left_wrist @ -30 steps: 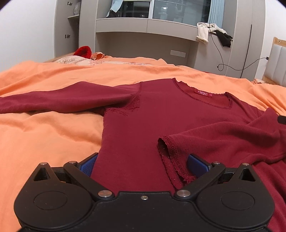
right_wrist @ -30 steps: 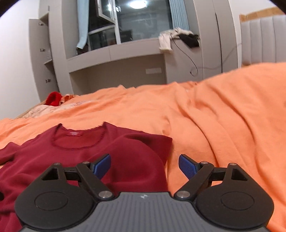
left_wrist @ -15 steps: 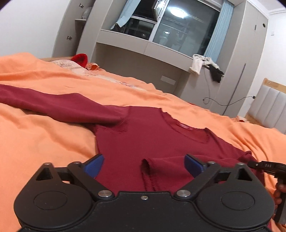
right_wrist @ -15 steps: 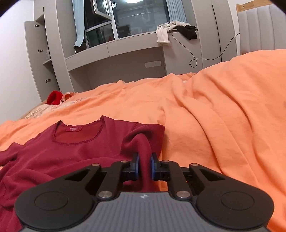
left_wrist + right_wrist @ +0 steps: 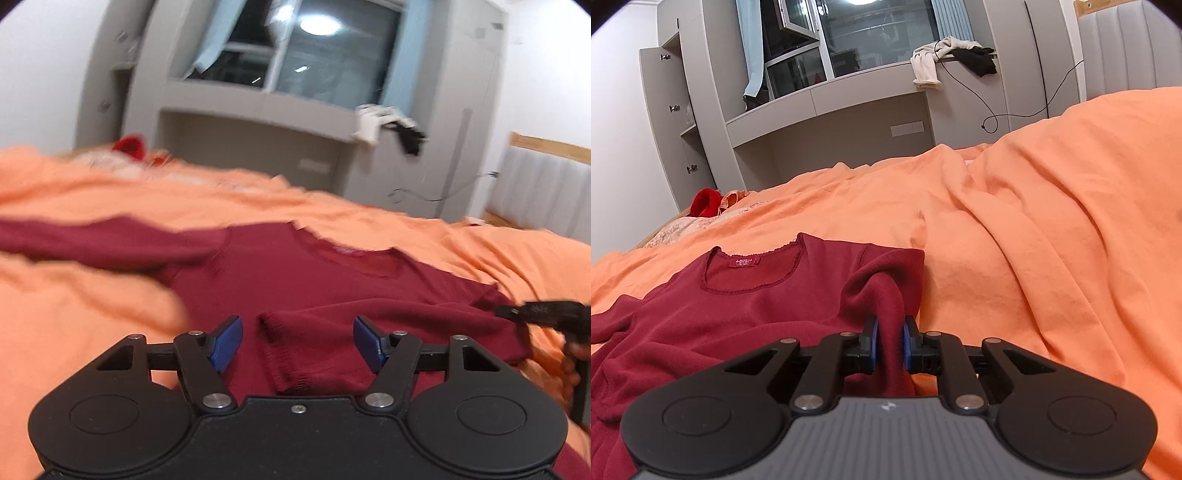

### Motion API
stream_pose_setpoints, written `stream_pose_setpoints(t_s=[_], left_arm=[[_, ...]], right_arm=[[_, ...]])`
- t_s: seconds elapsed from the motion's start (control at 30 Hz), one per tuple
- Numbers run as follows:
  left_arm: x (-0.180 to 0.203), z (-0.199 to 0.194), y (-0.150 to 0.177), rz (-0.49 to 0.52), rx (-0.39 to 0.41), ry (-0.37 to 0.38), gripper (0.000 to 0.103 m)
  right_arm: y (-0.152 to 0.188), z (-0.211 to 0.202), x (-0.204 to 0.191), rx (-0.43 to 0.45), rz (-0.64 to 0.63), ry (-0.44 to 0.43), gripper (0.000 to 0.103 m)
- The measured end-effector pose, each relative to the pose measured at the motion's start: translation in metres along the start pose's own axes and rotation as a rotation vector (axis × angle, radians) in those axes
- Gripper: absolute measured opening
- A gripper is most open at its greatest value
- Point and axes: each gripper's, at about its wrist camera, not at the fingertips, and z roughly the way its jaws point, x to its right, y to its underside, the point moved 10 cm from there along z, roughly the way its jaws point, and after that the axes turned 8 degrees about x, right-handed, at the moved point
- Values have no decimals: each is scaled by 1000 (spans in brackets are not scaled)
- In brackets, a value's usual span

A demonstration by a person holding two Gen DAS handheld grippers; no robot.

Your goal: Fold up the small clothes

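You are working on a bed covered with an orange blanket (image 5: 1015, 236), in a room with grey built-in cabinets (image 5: 701, 122) and a dark window (image 5: 871, 33) behind it. A pale garment (image 5: 927, 66) and a black one (image 5: 975, 61) hang over the ledge under the window, with a black cable (image 5: 1015, 107) trailing down the cabinet beside them. At the far left edge of the bed sits a small heap of bright red cloth (image 5: 703, 203).

A dark red long-sleeved top (image 5: 314, 280) lies on the blanket with its neckline away from you. In the left wrist view, which is blurred, one sleeve (image 5: 103, 243) stretches out flat to the left. The other sleeve is folded across the body, its frayed cuff (image 5: 280, 354) lying between the spread fingers of your left gripper (image 5: 297, 343). Its jaws have just been closing, but the blue pads (image 5: 227, 341) stand clear of the cuff on both sides.

Further right, your right gripper (image 5: 889, 343) pinches a raised ridge of the top's fabric near the shoulder (image 5: 886, 273), the pads pressed against the cloth on both sides. The same gripper shows at the right edge of the left wrist view, with fingers of your hand (image 5: 572, 365) around its handle. To its right the blanket rises in deep folds.
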Motion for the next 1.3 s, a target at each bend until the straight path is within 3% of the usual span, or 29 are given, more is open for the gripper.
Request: stream_pose_setpoints(t_s=[0.1, 0.2, 0.37, 0.43, 0.53, 0.57, 0.6, 0.8, 1.03, 1.13, 1.23, 1.3], left_arm=[[19, -5, 3, 95, 12, 47, 77], [20, 3, 14, 85, -49, 48, 74], [-6, 15, 30, -53, -160, -11, 40], [-10, 15, 29, -75, -153, -4, 36], [-4, 15, 27, -57, -141, 23, 20], [-2, 14, 26, -41, -135, 27, 5], [0, 14, 26, -21, -125, 27, 0], [4, 2, 9, -4, -48, 32, 0], [10, -6, 26, 40, -111, 77, 0], [3, -3, 24, 5, -115, 68, 21], [-3, 3, 23, -33, -124, 55, 37], [-6, 8, 25, -39, -138, 35, 41]], right_arm=[[1, 2, -1, 3, 1, 2, 15], [1, 2, -1, 6, 6, 3, 15], [2, 3, 0, 7, 10, 4, 15], [3, 4, 0, 5, 9, 7, 15], [5, 5, 0, 3, 8, 13, 15], [5, 5, 1, 4, 7, 14, 15], [5, 5, 1, 4, 8, 15, 15], [6, 4, 7, 2, 54, 4, 15], [8, 4, 10, -5, 63, 1, 17], [9, 4, 10, -8, 62, 3, 17], [9, 5, 10, -10, 60, 5, 18], [9, 5, 9, -10, 61, 6, 18]])
